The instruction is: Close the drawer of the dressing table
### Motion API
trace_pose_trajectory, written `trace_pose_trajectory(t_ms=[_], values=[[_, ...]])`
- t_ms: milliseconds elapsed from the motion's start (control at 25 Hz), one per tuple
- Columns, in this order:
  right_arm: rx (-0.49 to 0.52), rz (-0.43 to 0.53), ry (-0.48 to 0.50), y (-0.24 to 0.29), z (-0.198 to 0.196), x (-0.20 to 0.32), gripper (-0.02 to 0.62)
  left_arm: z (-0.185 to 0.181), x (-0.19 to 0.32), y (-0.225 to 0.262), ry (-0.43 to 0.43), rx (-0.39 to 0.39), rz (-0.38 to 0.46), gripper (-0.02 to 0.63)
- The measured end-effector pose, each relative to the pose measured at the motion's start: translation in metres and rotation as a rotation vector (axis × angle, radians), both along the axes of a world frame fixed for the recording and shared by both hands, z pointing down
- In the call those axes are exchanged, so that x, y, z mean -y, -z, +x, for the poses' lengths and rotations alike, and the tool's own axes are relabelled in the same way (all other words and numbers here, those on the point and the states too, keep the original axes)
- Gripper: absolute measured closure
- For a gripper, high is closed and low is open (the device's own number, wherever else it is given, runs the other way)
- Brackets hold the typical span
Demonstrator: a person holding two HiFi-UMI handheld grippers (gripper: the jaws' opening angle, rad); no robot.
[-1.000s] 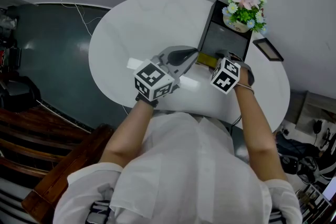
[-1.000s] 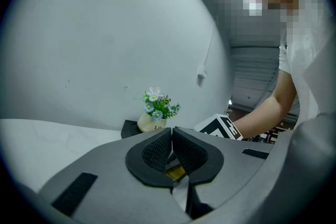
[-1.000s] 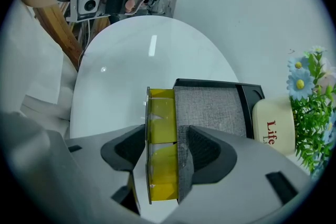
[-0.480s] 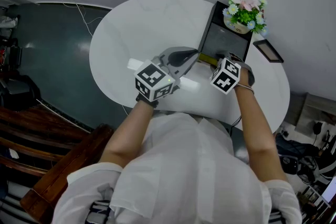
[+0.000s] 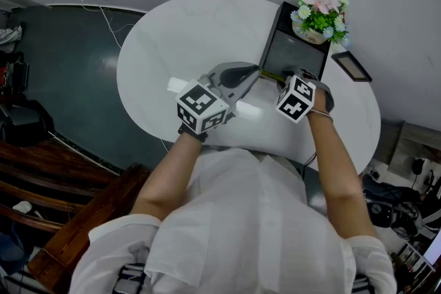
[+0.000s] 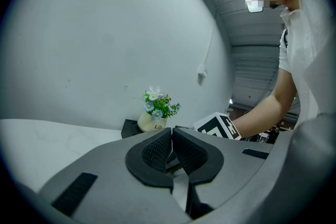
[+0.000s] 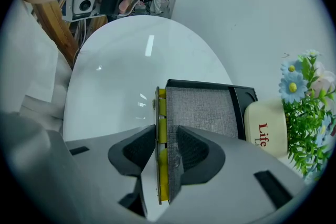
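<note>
The right tongs (image 7: 165, 139) are just finishing a squeeze: the jaws have been closing, and now they are pinching the drawer front (image 7: 161, 105), one pad lying against its outer face and the other pressing on the grey lining inside. To me that means the grip is being made and the push is what is coming next, since the drawer (image 7: 199, 107) is still standing pulled out of the black dressing table (image 5: 275, 34) toward the person, its grey floor showing. The dressing table itself is sitting at about 1 o'clock on the white worktop (image 5: 179, 38). The left tongs (image 6: 171, 139) are hanging over the worktop at about 9 o'clock from the drawer front, pads pressed together with nothing between them, taking no part that I can see. Counting what is here: one dressing table with one drawer, two tongs, one cream flower pot (image 5: 313, 27) sitting on the far end of the dressing table at 12 o'clock from the drawer, and one small dark framed thing (image 5: 351, 65) lying at 3 o'clock from the table; what it is I cannot tell.
</note>
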State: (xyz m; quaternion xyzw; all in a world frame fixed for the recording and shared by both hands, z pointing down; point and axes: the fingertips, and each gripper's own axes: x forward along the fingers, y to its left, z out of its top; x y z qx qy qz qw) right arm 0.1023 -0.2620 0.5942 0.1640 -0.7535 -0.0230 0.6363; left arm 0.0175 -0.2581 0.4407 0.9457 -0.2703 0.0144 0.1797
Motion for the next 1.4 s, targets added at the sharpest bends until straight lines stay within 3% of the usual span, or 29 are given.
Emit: trace_pose_trajectory(t_ms=[560, 1400], values=[[-0.018, 0.040, 0.009, 0.0008, 0.0018, 0.0041, 0.512, 0.0003, -0.0021, -0.0002, 0.005, 0.002, -0.001, 0.588], [-0.009, 0.063, 0.017, 0.0002, 0.0021, 0.0023, 0.506, -0.0024, -0.0080, -0.0003, 0.013, 0.017, 0.003, 0.588]])
